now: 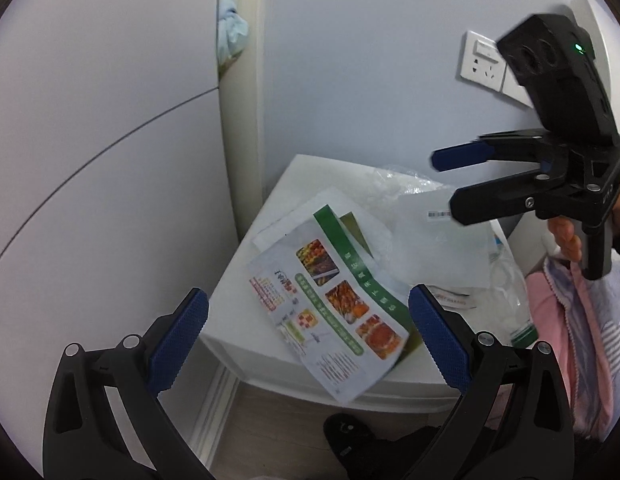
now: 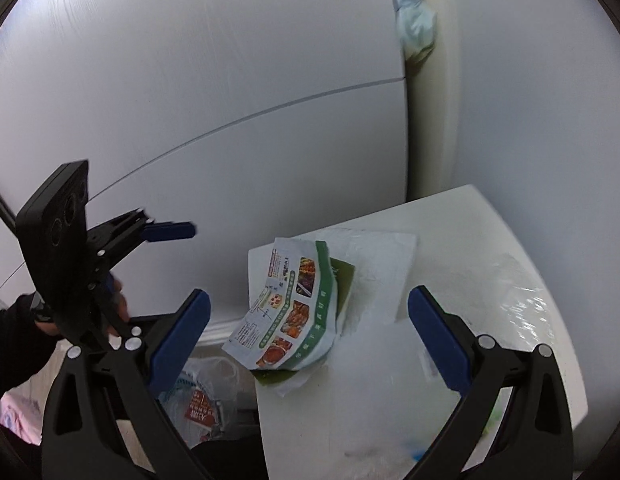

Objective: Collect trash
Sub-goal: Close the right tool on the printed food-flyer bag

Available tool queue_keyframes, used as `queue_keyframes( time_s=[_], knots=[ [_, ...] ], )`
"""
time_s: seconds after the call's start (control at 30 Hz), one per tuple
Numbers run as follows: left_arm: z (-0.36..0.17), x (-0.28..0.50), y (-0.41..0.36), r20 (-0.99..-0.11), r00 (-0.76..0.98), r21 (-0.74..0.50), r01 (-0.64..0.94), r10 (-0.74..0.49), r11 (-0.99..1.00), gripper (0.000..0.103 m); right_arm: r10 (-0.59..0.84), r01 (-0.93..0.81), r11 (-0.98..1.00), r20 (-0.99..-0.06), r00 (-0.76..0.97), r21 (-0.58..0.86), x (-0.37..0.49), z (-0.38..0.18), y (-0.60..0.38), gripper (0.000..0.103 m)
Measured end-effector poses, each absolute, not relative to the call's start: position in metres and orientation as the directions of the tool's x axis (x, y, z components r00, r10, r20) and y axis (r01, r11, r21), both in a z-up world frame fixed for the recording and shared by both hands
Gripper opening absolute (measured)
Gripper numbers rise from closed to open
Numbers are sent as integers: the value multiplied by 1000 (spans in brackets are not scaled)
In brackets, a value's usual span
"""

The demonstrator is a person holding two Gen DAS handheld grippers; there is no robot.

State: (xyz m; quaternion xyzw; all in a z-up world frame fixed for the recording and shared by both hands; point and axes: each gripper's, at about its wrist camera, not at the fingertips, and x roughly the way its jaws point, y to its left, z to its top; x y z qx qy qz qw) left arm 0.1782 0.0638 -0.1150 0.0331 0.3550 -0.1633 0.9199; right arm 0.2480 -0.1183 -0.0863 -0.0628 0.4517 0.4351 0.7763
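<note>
Trash lies scattered on top of a white bedside cabinet [image 1: 246,344] that stands in a corner against a pale wall. Most prominent is a food flyer [image 1: 333,300] with a green stripe and photos of dishes; it hangs over the cabinet's front edge and rests on a white paper sheet [image 1: 294,220] and a dark green card [image 2: 343,280]. Just beside it, toward the wall, sit a crumpled clear plastic wrapper [image 1: 401,182] and a translucent plastic bag [image 1: 441,244] bearing a barcode label.

Left gripper [image 1: 308,320] hovers above the flyer with its 2 blue-padded fingers spread wide and nothing between them. Right gripper [image 2: 310,320] is likewise spread wide and empty, held over the cabinet top, its fingers apart from the papers.

In the right wrist view, a plastic-lined trash bin [image 2: 206,396] stands on the floor below the cabinet's edge, already holding wrappers. A wall socket [image 1: 483,62] is mounted behind the right gripper, and pink fabric [image 1: 557,320] lies beside the cabinet. A dark shoe [image 1: 347,432] shows on the wooden floor.
</note>
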Motion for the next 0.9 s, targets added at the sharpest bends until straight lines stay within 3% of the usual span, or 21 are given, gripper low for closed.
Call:
queue_keyframes(
  time_s=[0.47, 0.57, 0.73, 0.9],
  knots=[
    [-147, 227, 88, -647, 639, -181, 401, -416, 898, 97, 578, -702, 626, -807, 124, 340, 282, -121, -94, 96],
    [-150, 236, 90, -637, 635, -191, 418, -436, 888, 96, 569, -702, 624, -815, 105, 345, 284, -128, -91, 77],
    [-158, 247, 90, -640, 618, -208, 432, -456, 877, 79, 556, -687, 642, -823, 112, 340, 288, -137, -88, 74],
    [-166, 251, 92, -651, 603, -220, 430, -460, 875, 70, 556, -686, 642, -824, 108, 343, 287, -140, -86, 65]
  ],
)
